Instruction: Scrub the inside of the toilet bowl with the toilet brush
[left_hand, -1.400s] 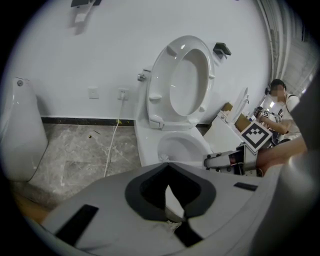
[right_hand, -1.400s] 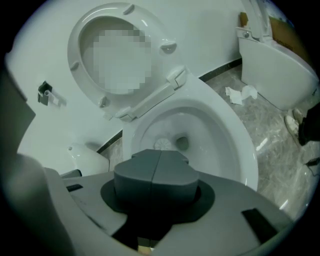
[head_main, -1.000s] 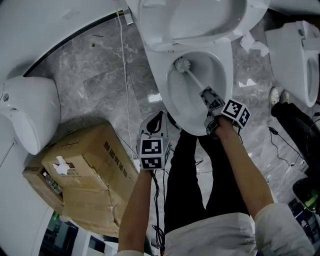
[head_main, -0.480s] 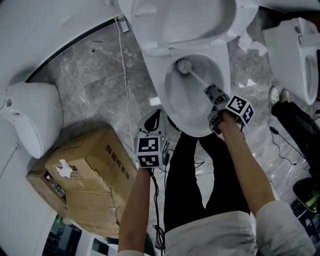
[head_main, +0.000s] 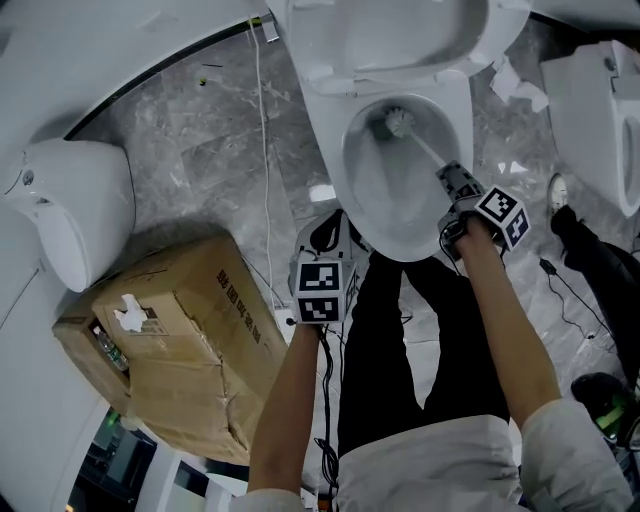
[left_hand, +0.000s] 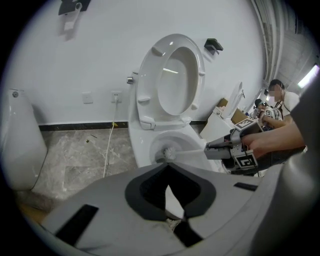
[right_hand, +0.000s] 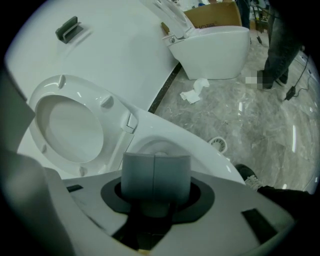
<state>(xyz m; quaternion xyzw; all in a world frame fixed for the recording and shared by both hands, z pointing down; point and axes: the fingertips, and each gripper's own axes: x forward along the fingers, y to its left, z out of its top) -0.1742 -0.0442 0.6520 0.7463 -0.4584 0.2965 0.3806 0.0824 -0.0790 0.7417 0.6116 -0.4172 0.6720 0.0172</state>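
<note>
Toilet bowl (head_main: 328, 165): white, on a grey marble floor (head_main: 190, 170), seat (left_hand: 172, 80) raised upright against the wall.

Toilet brush (head_main: 420, 143): bristle head inside the bowl, at the back, about 12 o'clock in the head view. The pale shaft slants out over the rim toward 4 o'clock.

Right tongs (head_main: 455, 178): at 4 o'clock of the bowl, clamped on the brush's thick grey handle (right_hand: 155, 175), which fills the space between the jaws.

Left tongs (head_main: 330, 235): at 7 o'clock of the bowl, just outside the rim, jaws closed together and empty, pointed toward the bowl.

Cardboard box (head_main: 180, 340): on the floor at 8 o'clock of the toilet, taped and dented.

White cable (head_main: 265, 150): runs down the floor along the bowl's 9 o'clock side.

Second toilet (head_main: 600, 110): at 3 o'clock, well apart.
</note>
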